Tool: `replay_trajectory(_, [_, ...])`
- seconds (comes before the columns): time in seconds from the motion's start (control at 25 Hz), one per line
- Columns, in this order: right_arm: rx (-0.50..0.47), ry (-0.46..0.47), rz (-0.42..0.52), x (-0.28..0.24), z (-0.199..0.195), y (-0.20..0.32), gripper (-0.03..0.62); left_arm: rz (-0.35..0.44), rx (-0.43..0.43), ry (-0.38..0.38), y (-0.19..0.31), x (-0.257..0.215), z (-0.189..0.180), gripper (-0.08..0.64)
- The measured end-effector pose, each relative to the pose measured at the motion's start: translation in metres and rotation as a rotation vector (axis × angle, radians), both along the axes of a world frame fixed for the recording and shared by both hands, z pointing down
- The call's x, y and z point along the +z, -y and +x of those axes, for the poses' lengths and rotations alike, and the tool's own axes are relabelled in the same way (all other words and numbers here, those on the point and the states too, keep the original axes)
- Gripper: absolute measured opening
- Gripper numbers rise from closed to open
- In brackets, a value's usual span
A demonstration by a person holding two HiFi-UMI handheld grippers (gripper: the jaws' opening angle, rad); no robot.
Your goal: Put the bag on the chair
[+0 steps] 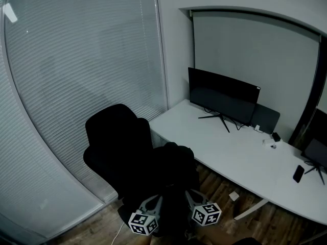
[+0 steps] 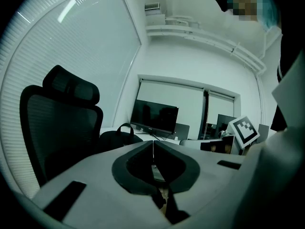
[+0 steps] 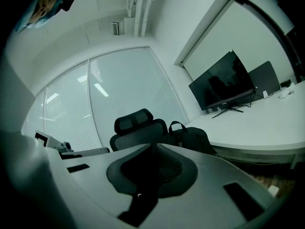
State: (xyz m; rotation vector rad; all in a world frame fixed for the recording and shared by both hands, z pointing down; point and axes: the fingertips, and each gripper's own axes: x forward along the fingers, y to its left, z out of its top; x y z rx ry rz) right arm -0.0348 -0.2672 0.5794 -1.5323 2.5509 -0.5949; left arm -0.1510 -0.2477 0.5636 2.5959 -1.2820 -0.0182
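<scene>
Judging by how things lie, the bag (image 1: 176, 162) already sits on the chair (image 1: 115, 137). It is a dark lump on the seat, close against the backrest, with its handle loop standing up. Both are black and the light is dim, so I cannot trace where bag ends and seat begins.

The left gripper (image 2: 153, 143) has its jaws pressed together with nothing between them. The right gripper (image 3: 151, 147) is the same, tips meeting and empty. Neither touches the bag.

What remains, I think, is to leave cleanly:
- Draw both grippers straight back, clear of the handle loop, so nothing snags.
- Avoid bumping the chair, since it may swivel or roll and tip the load.
- Check that the bag leans on the backrest and does not hang over the seat's front edge.

In the head view, the grippers sit low and side by side just in front of the chair, with their marker cubes nearest the person. The jaws point up and forward at the bag, the left gripper toward its left flank and the right toward its right. The desk (image 1: 230, 152) with its monitor (image 1: 222, 96) lies off to the right, well apart from both.
</scene>
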Motion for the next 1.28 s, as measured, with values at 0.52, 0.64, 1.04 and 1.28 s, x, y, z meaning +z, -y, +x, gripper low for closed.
replay_trajectory(0.52, [0.006,0.017,0.02,-0.009,-0.02,-0.065,0.054,0.028,0.018,-0.024,-0.076,-0.009,-0.02,0.018])
replay_trajectory(0.64, [0.003,0.014,0.016,-0.006,-0.026,-0.081,0.052,0.03,0.02,-0.025,-0.092,-0.007,-0.026,0.018])
replay_trajectory(1.04, [-0.014,-0.002,-0.008,0.002,-0.044,-0.133,0.051,0.034,0.011,-0.022,-0.147,-0.007,-0.043,0.018])
replay_trajectory(1.28, [-0.021,-0.007,-0.017,0.01,-0.048,-0.16,0.049,0.048,-0.007,-0.045,-0.174,-0.001,-0.051,0.018])
